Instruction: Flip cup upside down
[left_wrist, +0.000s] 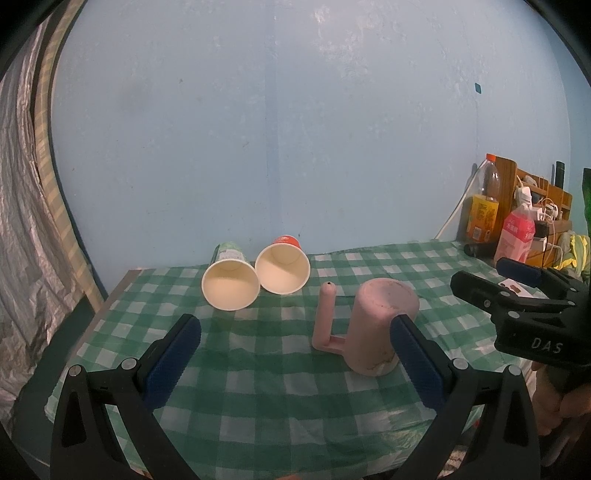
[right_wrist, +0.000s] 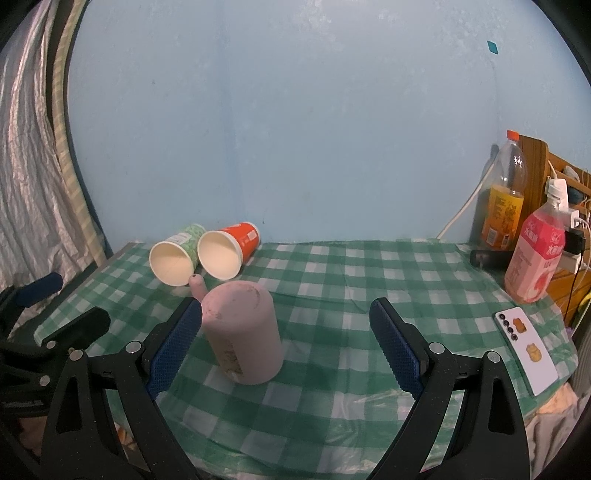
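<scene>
A pink plastic cup (left_wrist: 380, 325) with a long handle (left_wrist: 325, 317) stands upside down on the green checked tablecloth (left_wrist: 258, 387). It also shows in the right wrist view (right_wrist: 243, 328). My left gripper (left_wrist: 295, 347) is open and empty, with its right finger just in front of the cup. My right gripper (right_wrist: 286, 339) is open and empty, its left finger beside the cup. The right gripper also shows in the left wrist view (left_wrist: 491, 280) at the right, open.
Two paper cups lie on their sides at the back, a green one (left_wrist: 229, 282) and a red one (left_wrist: 282, 267). Bottles (right_wrist: 504, 195), a pink carton (right_wrist: 535, 254) and a phone (right_wrist: 526, 347) are at the right. The table's left edge (left_wrist: 110, 295) is near.
</scene>
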